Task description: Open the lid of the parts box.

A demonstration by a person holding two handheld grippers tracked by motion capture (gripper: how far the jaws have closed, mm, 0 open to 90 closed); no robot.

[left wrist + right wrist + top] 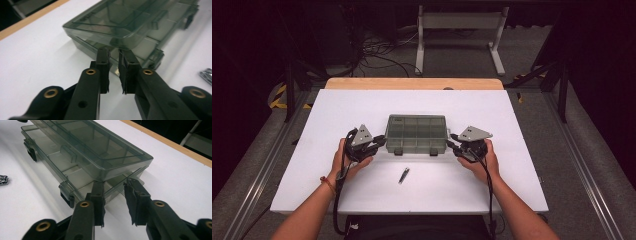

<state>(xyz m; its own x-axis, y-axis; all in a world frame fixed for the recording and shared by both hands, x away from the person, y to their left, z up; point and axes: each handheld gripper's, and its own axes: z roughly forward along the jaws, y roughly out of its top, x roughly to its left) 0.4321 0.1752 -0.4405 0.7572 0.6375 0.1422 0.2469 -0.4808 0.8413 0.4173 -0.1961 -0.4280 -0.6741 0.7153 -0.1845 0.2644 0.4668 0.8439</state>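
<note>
A translucent grey compartment box (417, 132) lies in the middle of the white table (352, 105), its lid slightly raised off the base. My left gripper (381, 143) is at the box's left end. In the left gripper view the box (125, 22) lies just ahead, and the left gripper (113, 53) has a narrow gap between its jaws, tips at the base's corner under the lid. My right gripper (451, 142) is at the box's right end. In the right gripper view, the right gripper (115, 185) stands open with the corner of the box (87, 152) at its tips.
A small metal object (404, 175) lies on the table in front of the box, also at the edge of the left gripper view (206, 75) and the right gripper view (3, 180). A wooden strip (412, 83) runs along the table's far edge. Cables and a white frame (459, 30) stand on the floor beyond.
</note>
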